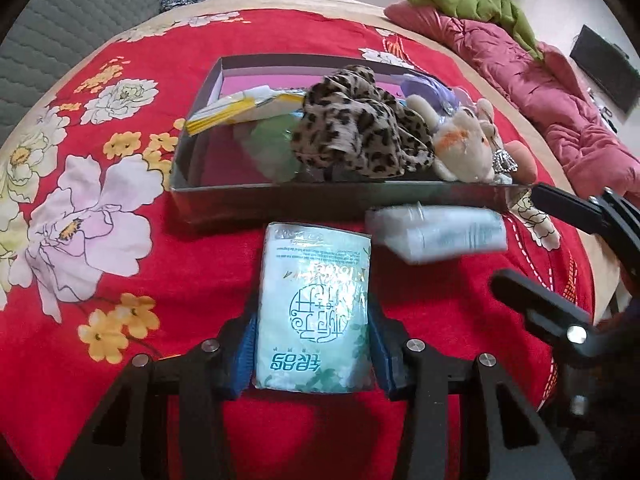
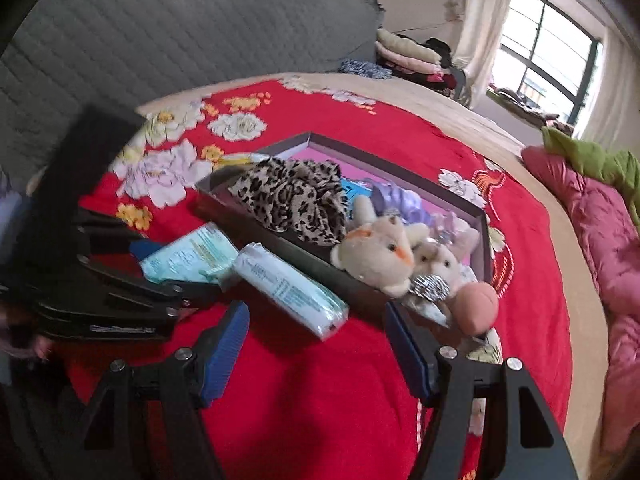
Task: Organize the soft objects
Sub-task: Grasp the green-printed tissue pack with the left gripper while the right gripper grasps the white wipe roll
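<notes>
A shallow grey box [image 1: 280, 196] [image 2: 316, 258] with a pink bottom lies on the red floral blanket. It holds a leopard-print cloth [image 1: 360, 136] [image 2: 292, 196], plush animals [image 1: 464, 148] [image 2: 384, 256], a purple item [image 1: 424, 88], yellow packs [image 1: 236, 110] and a green item. My left gripper [image 1: 314, 344] is shut on a green tissue pack [image 1: 314, 312] [image 2: 188, 256], just in front of the box. A second tissue pack [image 1: 438, 232] [image 2: 290, 290] lies against the box's near wall. My right gripper [image 2: 316, 328] is open, its blue pads either side of that pack.
A pink quilt [image 1: 532, 88] [image 2: 616, 248] with green cloth on it lies along the bed's right side. A grey quilted headboard [image 2: 160, 40] stands to the left. Folded clothes [image 2: 408, 56] are stacked beyond the bed near a window.
</notes>
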